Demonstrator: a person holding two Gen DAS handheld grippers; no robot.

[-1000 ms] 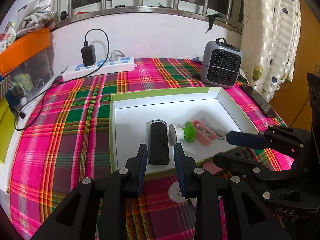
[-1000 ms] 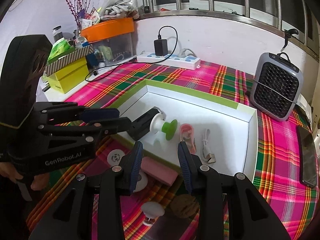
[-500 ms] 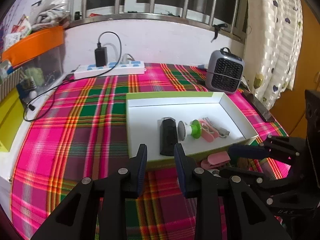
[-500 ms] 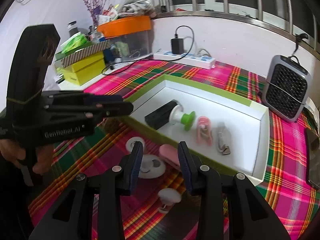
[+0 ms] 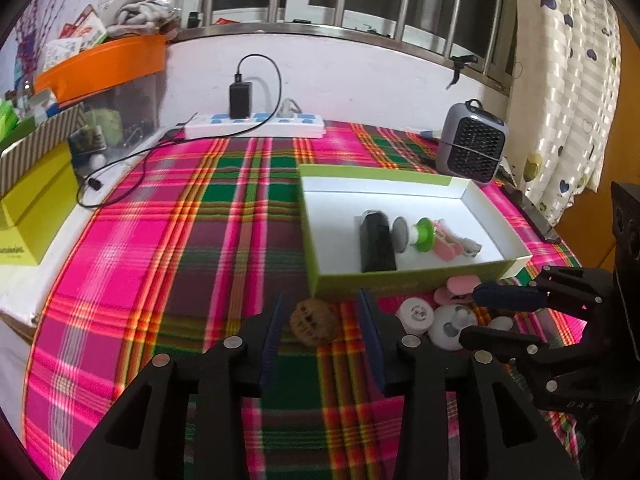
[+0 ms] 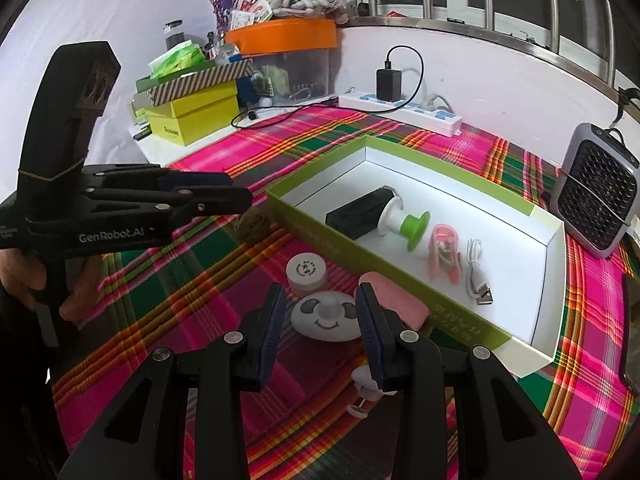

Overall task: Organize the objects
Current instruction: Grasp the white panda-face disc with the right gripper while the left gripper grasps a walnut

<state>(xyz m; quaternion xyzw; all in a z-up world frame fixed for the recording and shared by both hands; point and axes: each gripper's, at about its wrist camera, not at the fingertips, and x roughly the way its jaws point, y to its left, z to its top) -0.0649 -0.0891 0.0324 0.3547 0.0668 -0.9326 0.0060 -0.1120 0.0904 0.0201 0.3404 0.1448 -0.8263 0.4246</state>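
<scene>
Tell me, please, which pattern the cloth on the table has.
The tablecloth has a pink, green and dark plaid pattern, seen best in the left wrist view.

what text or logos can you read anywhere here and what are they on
"GenRobot.AI" on the side of the left tool.
"DAS", partly readable, on the right tool.
Print on the yellow box, the round white lid and the green tray wall: too small or blurred to read.

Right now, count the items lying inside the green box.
4, side by side on the green box floor: black case, white-green spool, pink clip, white USB cable. Something small could hide behind them.
</scene>
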